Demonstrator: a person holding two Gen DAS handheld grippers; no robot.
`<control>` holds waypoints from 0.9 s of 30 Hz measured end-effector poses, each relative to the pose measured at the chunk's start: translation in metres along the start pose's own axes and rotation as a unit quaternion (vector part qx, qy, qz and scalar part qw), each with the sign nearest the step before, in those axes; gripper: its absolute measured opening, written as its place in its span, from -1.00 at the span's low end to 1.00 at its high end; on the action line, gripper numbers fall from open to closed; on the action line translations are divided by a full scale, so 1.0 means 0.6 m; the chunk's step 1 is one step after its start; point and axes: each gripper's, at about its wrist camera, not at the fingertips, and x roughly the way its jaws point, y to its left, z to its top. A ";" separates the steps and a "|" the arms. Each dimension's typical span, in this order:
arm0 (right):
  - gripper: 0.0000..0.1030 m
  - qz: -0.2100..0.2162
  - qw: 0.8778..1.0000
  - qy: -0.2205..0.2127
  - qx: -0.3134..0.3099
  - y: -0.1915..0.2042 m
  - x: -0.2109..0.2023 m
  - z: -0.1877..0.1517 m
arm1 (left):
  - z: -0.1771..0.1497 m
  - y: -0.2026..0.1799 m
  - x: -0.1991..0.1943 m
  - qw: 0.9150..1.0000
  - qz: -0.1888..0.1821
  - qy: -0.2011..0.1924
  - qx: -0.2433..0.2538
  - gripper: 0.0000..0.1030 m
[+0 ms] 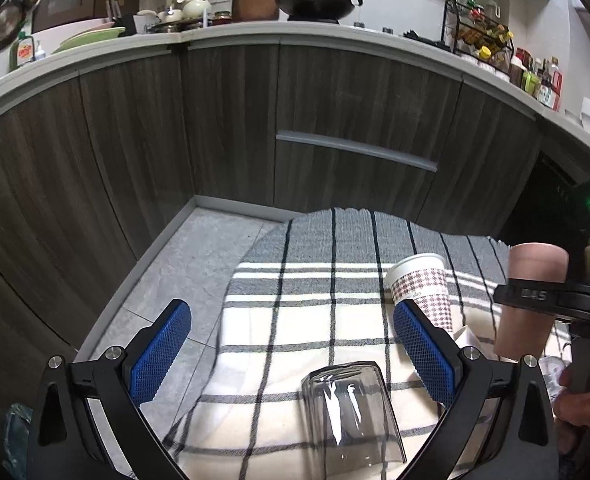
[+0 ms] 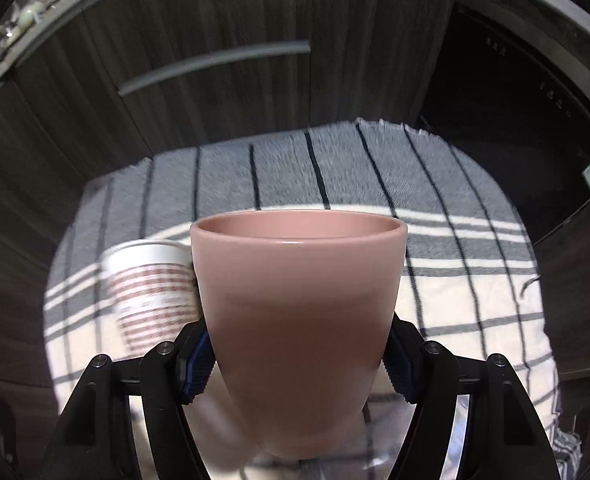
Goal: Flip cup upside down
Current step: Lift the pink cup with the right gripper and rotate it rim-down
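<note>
**Inspector:** State of the right gripper [image 2: 299,364]?

**Operator:** I have its pads [image 2: 197,364] pinching the pink cup [image 2: 299,320] low on its body, one on each side. The cup is mouth-up, rim level, and looks lifted clear of the cloth [image 2: 475,280], though its base is blurred in the right wrist view, so I cannot confirm the gap.

**Inspector:** And from the other side?

**Operator:** The left wrist view shows the same cup at far right, gripped round its middle and upright, with the cloth showing below it. That supports a lift.

**Inspector:** Left gripper [image 1: 291,356]?

**Operator:** Spread wide and holding nothing. A glass [image 1: 351,412] stands between its fingers, near the camera, touching neither pad. It appears to sit base-up, but the clear wall makes that hard to swear to.

**Inspector:** Anything else on the cloth?

**Operator:** A paper cup [image 1: 423,288], upright, just left of the pink cup. In the right wrist view the two overlap; I cannot tell whether they touch.

**Inspector:** Progress?

**Operator:** My judgement: grasp done, lift likely done. The turn is not yet begun, since the mouth faces up. What remains is rolling the wrist over, setting the rim down on the cloth, and releasing. I would keep clear of the paper cup while turning.
</note>
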 end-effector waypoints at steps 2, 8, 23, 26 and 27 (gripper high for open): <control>0.36 0.011 1.000 -0.014 -0.003 -0.001 -0.040 -0.006 | 0.006 0.006 -0.022 1.000 0.001 -0.007 -0.003 1.00; 0.36 0.050 0.998 -0.022 -0.011 -0.013 -0.138 -0.052 | 0.001 0.015 -0.114 1.000 0.003 -0.027 0.010 1.00; 0.36 0.131 0.983 0.127 -0.017 -0.022 -0.124 -0.310 | -0.132 0.033 -0.219 0.998 -0.005 0.011 0.056 1.00; 0.36 0.133 0.980 0.147 -0.010 -0.019 -0.097 -0.332 | -0.149 0.038 -0.213 0.999 -0.005 0.023 0.048 1.00; 0.36 0.132 0.980 0.151 -0.008 -0.016 -0.091 -0.336 | -0.156 0.039 -0.212 0.999 -0.003 0.024 0.048 1.00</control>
